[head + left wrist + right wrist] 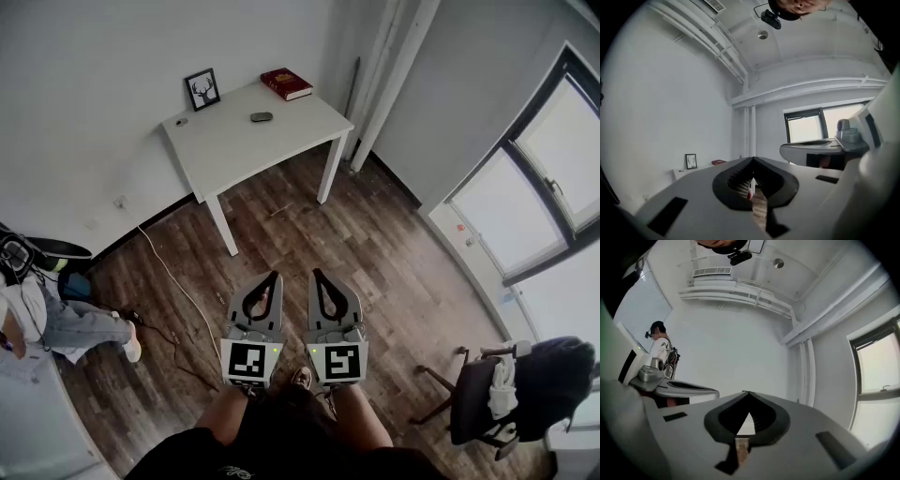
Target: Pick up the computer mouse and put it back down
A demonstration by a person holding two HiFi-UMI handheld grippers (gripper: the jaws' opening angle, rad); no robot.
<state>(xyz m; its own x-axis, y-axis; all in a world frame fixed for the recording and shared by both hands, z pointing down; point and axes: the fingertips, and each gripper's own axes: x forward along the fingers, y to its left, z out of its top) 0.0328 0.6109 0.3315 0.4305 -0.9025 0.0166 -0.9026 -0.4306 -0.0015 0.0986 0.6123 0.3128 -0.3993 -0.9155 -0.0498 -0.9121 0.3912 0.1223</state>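
Note:
A dark computer mouse (262, 117) lies on the white table (234, 150) across the room, near its far edge. Both grippers are held side by side close to my body, well short of the table, above the wood floor. My left gripper (275, 276) is shut with nothing in it, its tips meeting. Beside it my right gripper (316, 273) is shut and empty too. In the left gripper view the left gripper (752, 159) points level toward the table (682, 172). The right gripper (746, 393) faces the white wall in its own view.
On the table stand a framed deer picture (202, 89), a red book (286, 83) and a small round object (180, 122). A person (56, 323) sits on the floor at left, a white cable (178, 281) runs across the planks. An office chair (511, 389) stands at right.

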